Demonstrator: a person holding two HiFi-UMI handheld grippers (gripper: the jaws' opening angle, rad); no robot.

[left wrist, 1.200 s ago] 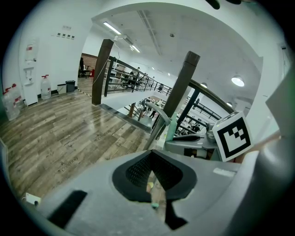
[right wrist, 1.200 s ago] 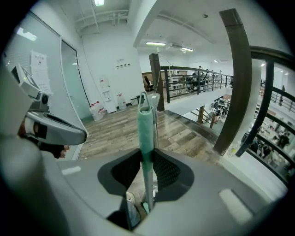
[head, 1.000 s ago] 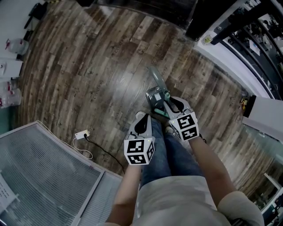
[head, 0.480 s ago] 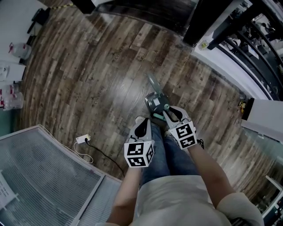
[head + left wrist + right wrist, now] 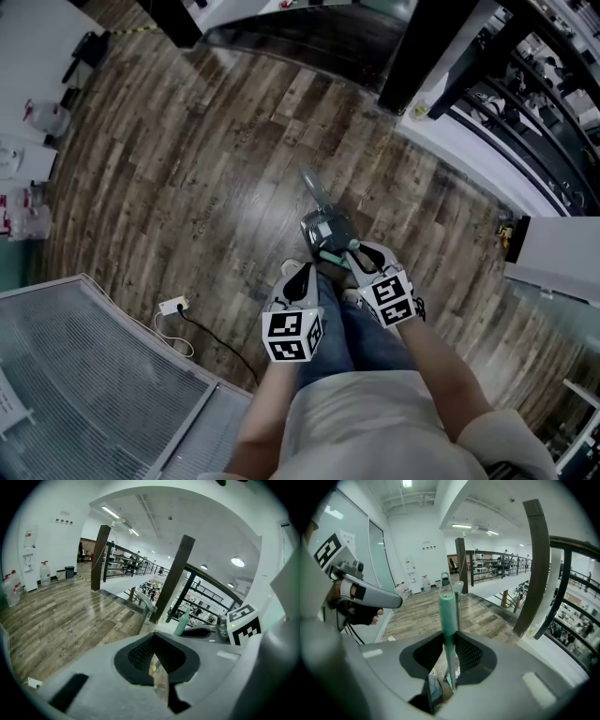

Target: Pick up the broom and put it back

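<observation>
Green broom handle (image 5: 446, 613) clenched in right tool (image 5: 450, 646); left tool (image 5: 154, 654) closed, empty; wall signs (image 5: 427, 547) too small to read.

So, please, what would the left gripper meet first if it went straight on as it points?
Probably the grey part of the broom set beyond the left gripper, otherwise the wooden floor; depth is unclear.

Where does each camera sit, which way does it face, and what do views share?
Head view: on the person's head, facing steeply down at the floor; shows arms, legs, left gripper, right gripper, broom.
Left gripper view: rides the left gripper, looking along its shut, empty jaws toward railings; right gripper at right.
Right gripper view: rides the right gripper, looking along jaws clamped on the broom handle; left gripper at left.
Shared: all three show the broom.
</observation>
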